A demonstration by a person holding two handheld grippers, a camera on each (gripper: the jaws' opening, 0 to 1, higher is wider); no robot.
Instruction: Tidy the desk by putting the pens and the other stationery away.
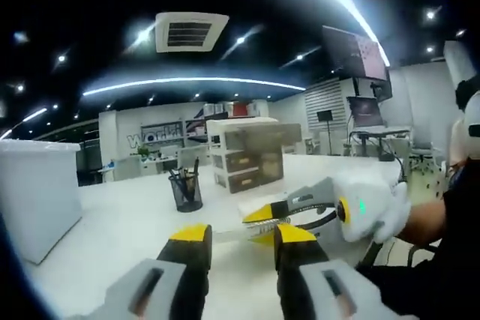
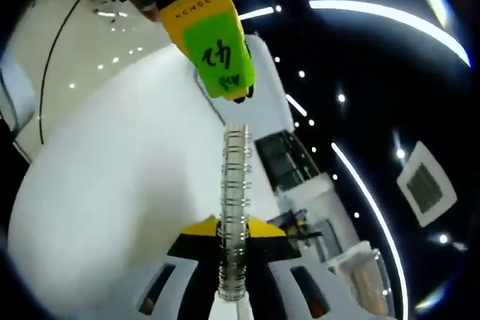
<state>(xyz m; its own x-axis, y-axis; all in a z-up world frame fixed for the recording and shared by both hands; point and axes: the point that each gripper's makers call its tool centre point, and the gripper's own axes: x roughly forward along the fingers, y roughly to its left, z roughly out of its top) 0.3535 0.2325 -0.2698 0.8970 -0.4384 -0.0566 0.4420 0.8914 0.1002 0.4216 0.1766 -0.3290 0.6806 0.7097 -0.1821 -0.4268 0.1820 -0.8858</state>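
Note:
A spiral-bound notebook (image 2: 233,185) is held by its wire spine, and my right gripper (image 2: 232,228) is shut on it. In the left gripper view that right gripper (image 1: 260,225) comes in from the right in a white-gloved hand (image 1: 371,207), with the notebook's thin white edge (image 1: 229,234) pointing left. My left gripper (image 1: 244,236) is open, its yellow-tipped jaws on either side of that edge and not pressing it. One left finger (image 2: 214,50), yellow with a green sticker, hangs just past the spine's far end. A black mesh pen cup (image 1: 185,189) with pens stands on the white desk (image 1: 127,222).
A small drawer unit (image 1: 247,157) stands behind the pen cup. A big white box (image 1: 37,192) takes up the desk's left side. A laptop on a stand (image 1: 367,110) is at the far right. A person's black sleeve (image 1: 442,252) is close at the right.

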